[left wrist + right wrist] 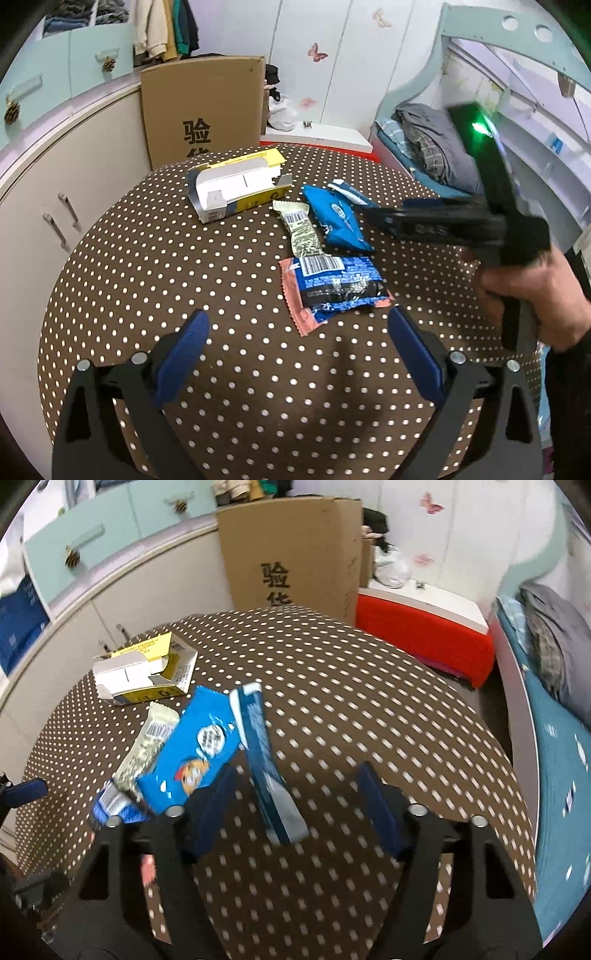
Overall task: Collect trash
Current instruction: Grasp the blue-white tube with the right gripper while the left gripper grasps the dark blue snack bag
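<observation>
Trash pickup underway: our right gripper (291,797) straddles the slim blue packet (258,738), jaws apart, not yet pinching. Our left gripper (299,339) hangs open before the barcoded wrapper (336,284). Next, we judge, the right squeezes shut.

We see a brown tablecloth (147,295) dotted white, bright blue wrappers (334,218), a yellow-and-white carton (236,188) and a red bench (424,635).
</observation>
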Action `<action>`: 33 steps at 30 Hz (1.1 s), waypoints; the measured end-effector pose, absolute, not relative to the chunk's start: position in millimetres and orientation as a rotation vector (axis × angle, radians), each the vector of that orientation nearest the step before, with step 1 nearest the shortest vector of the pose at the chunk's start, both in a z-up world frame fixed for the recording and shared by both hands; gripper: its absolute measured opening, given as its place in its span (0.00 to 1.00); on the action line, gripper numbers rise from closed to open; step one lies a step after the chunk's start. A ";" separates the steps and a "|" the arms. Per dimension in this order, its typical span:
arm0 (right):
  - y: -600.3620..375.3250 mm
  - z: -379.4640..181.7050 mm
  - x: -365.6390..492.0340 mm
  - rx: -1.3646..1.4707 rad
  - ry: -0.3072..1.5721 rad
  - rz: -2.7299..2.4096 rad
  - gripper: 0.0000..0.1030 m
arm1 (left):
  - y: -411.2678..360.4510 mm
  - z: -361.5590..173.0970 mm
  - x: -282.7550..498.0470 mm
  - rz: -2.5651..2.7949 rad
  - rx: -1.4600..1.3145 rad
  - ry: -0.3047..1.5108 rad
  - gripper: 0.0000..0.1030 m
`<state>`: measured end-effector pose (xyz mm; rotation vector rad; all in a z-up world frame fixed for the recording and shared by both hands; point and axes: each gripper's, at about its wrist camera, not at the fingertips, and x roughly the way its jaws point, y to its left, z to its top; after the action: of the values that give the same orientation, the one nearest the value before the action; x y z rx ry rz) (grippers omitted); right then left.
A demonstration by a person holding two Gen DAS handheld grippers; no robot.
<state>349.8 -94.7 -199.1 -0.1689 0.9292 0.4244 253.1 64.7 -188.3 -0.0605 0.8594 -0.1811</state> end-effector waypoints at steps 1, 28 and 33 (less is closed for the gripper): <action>-88.4 -199.3 351.5 -0.197 0.914 0.427 0.41 | 62.5 -189.5 255.7 -0.187 -0.046 0.862 0.92; -213.4 -182.8 244.2 0.131 0.921 0.329 0.14 | 10.1 -201.2 290.6 -0.336 0.195 0.874 0.86; -216.8 -183.1 242.5 0.144 0.919 0.331 0.14 | 10.0 -208.5 293.3 -0.402 0.160 0.939 0.66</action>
<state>242.5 -216.8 -183.1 0.1443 0.9190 0.3311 293.3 10.0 -208.5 0.1603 0.9387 -0.4016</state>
